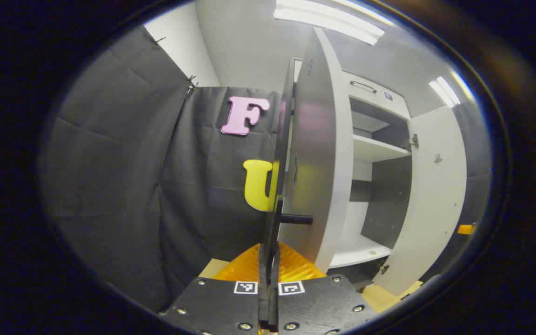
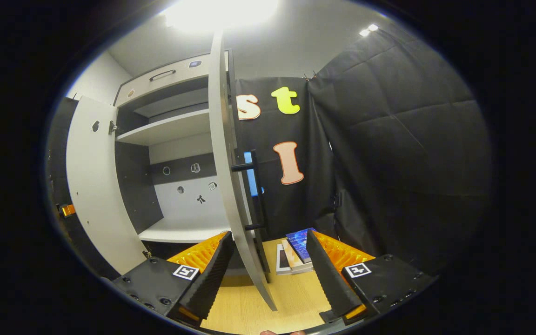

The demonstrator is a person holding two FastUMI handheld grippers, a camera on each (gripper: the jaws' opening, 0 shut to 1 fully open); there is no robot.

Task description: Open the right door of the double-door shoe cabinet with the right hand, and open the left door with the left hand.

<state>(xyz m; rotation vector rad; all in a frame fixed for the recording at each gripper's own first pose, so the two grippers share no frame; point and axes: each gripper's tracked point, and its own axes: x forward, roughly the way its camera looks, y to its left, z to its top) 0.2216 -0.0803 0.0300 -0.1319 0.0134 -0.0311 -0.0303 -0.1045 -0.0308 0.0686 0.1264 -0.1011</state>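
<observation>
Both doors of the shoe cabinet [image 1: 379,149] are standing open: the left gripper [image 1: 268,260], low in its frame's centre, is pinching the left door's handle [image 1: 275,223] between closed fingers, while the right gripper [image 2: 268,270] is spread wide, straddling the right door's [image 2: 231,186] edge without touching it.

Your right gripper [image 2: 268,274] has its fingers spread wide on either side of the open right door [image 2: 231,195], whose edge passes between them without touching, while its handle [image 2: 255,195] faces the booth wall and a stack of books [image 2: 293,253] lies on the floor beyond.
</observation>
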